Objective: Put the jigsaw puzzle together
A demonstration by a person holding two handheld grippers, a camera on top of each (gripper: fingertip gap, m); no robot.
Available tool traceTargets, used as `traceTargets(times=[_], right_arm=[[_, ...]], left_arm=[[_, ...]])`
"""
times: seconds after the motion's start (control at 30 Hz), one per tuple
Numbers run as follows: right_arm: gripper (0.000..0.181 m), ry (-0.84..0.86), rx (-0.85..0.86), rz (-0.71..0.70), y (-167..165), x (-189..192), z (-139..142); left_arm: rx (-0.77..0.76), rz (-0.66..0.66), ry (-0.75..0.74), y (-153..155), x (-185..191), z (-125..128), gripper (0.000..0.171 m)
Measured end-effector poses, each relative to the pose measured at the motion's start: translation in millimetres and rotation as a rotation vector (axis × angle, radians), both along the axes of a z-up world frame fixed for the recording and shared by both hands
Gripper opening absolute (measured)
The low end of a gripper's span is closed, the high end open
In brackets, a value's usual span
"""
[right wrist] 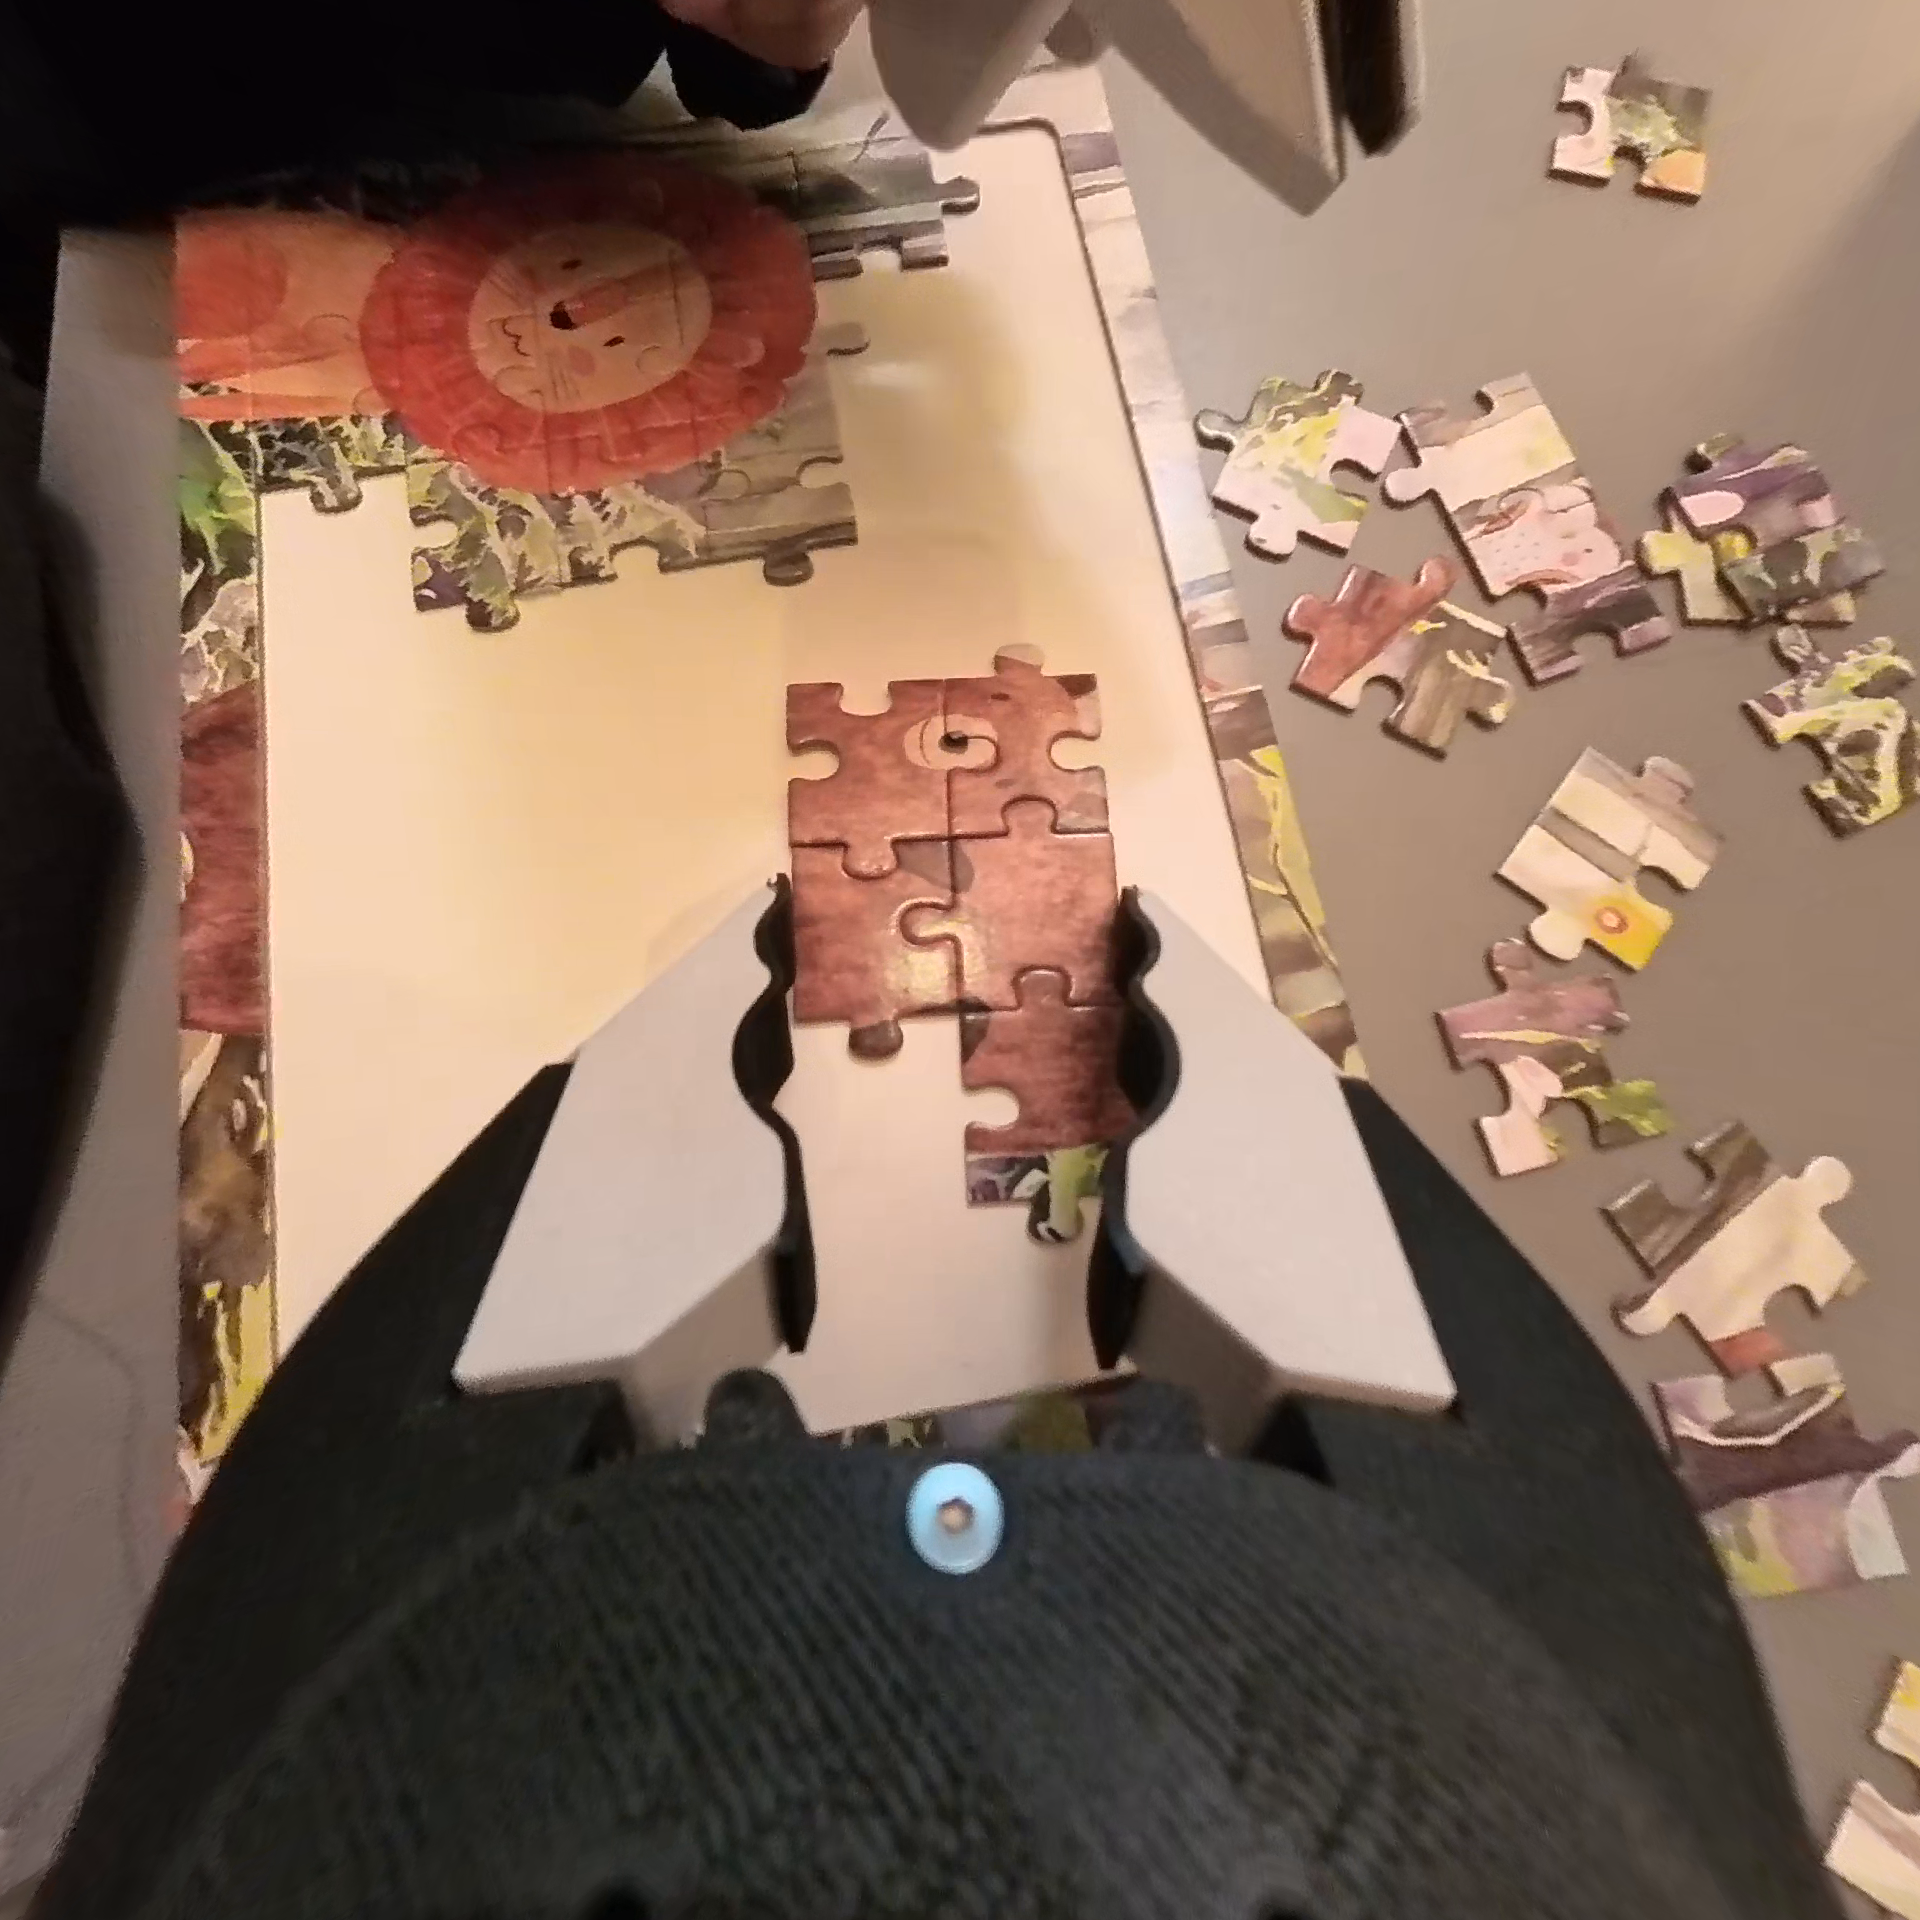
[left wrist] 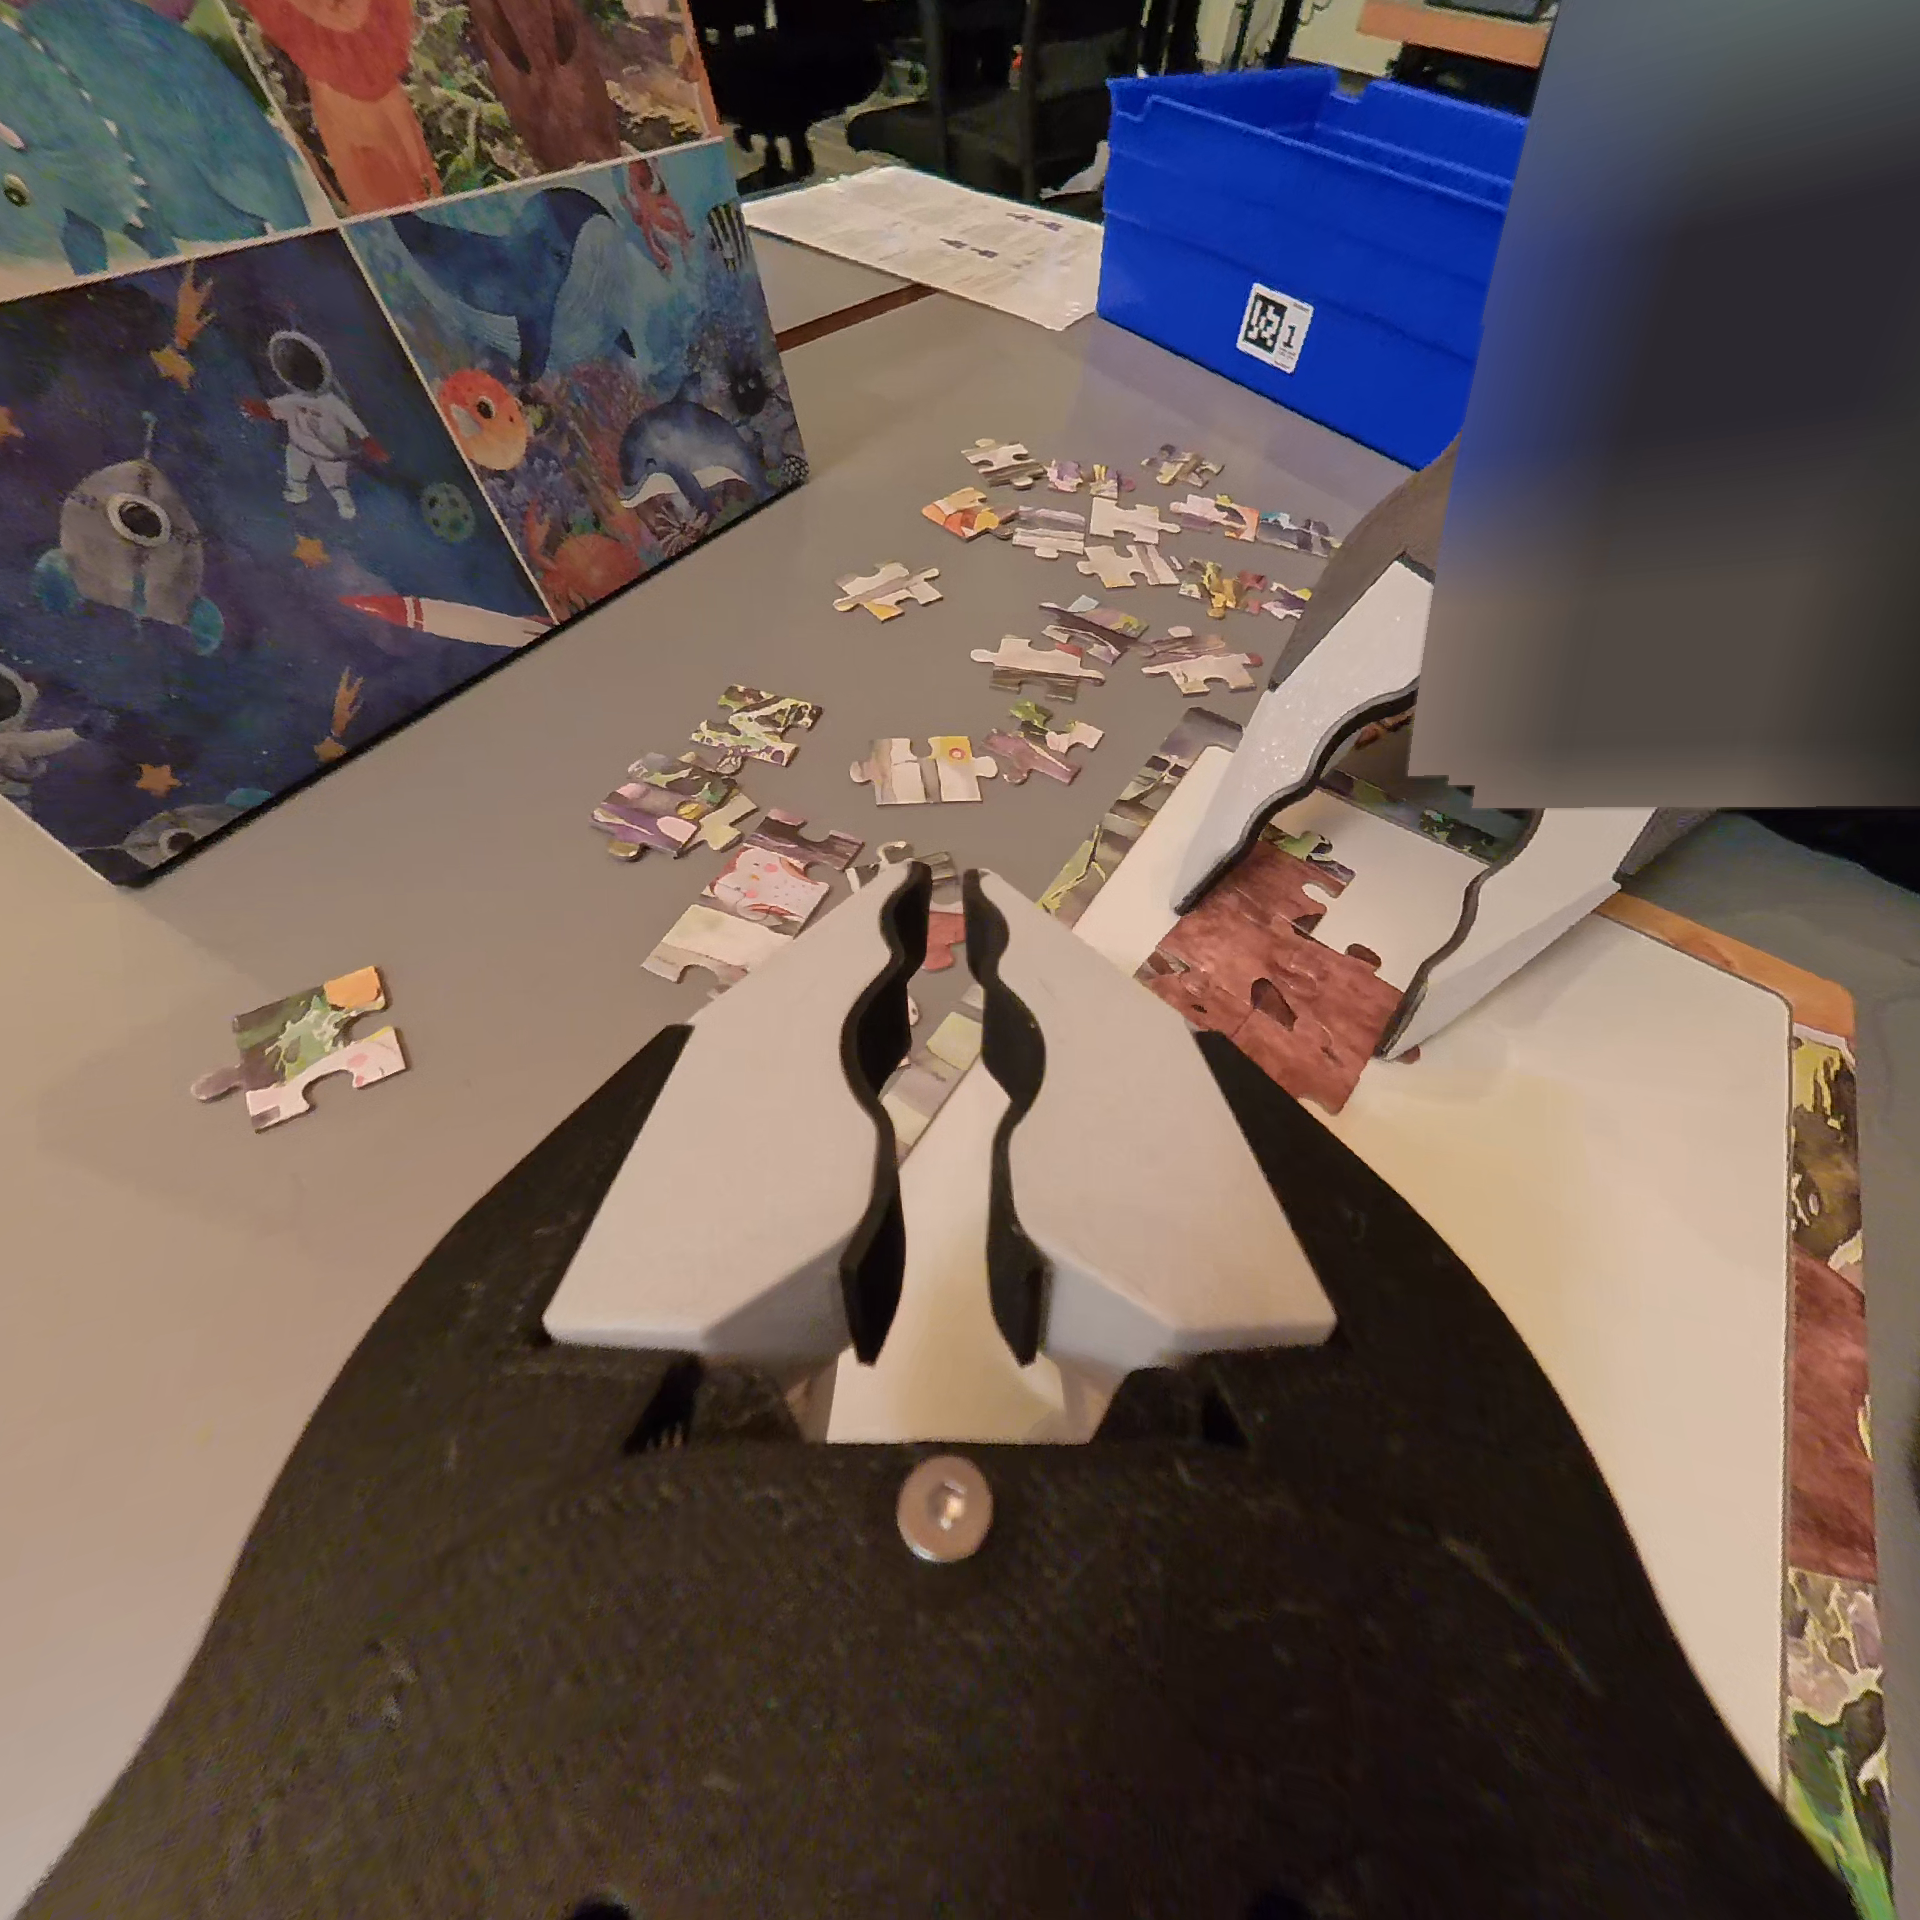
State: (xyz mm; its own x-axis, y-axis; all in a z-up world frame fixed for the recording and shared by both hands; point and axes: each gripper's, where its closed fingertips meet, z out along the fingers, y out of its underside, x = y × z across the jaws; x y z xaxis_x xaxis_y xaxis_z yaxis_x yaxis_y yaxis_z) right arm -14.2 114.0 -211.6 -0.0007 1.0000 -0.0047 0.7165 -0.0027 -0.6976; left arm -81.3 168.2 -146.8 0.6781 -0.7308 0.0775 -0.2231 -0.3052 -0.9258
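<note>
A cream puzzle tray [right wrist: 520, 831] holds an assembled orange lion section [right wrist: 582, 332] and a loose cluster of joined brown pieces [right wrist: 945, 831]. My right gripper [right wrist: 953, 899] is open, with one finger on each side of the brown cluster, low over the tray. The left wrist view shows it [left wrist: 1288, 977] straddling the brown cluster [left wrist: 1268, 966] the same way. My left gripper [left wrist: 945, 883] is shut and empty, above the tray's [left wrist: 1558, 1143] near-left corner. It also shows at the top of the right wrist view [right wrist: 1340, 177].
Many loose pieces [left wrist: 1091, 540] lie on the grey table beside the tray, also in the right wrist view [right wrist: 1558, 520]. One piece [left wrist: 301, 1049] lies apart on the left. The picture box [left wrist: 312, 416] stands propped behind. A blue bin [left wrist: 1299, 229] and a paper sheet [left wrist: 935, 229] are farther back. My right fingertips sit around 11 cm from my left ones.
</note>
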Motion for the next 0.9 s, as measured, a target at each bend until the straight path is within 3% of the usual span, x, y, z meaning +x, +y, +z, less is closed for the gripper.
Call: traceTargets(times=[0.1, 0.17, 0.27, 0.5, 0.9], right_arm=[[0.06, 0.003, -0.003, 0.013, -2, -1, 0], [0.06, 0.006, -0.002, 0.028, -5, -1, 1], [0.06, 0.024, 0.004, 0.055, -9, -2, 4], [0.06, 0.062, 0.009, 0.084, -12, -2, 12], [0.056, 0.058, -0.006, 0.095, -13, 0, 9]], left_arm=[[0.001, -0.056, 0.014, -7, 9, -2, 0.017], [-0.022, -0.129, 0.0, -16, 22, -5, 0.045], [-0.084, -0.236, 0.036, -33, 38, -17, 0.066], [-0.127, -0.327, 0.274, -52, 49, -50, 0.066], [-0.194, -0.416, 0.34, -69, 52, -65, 0.054]])
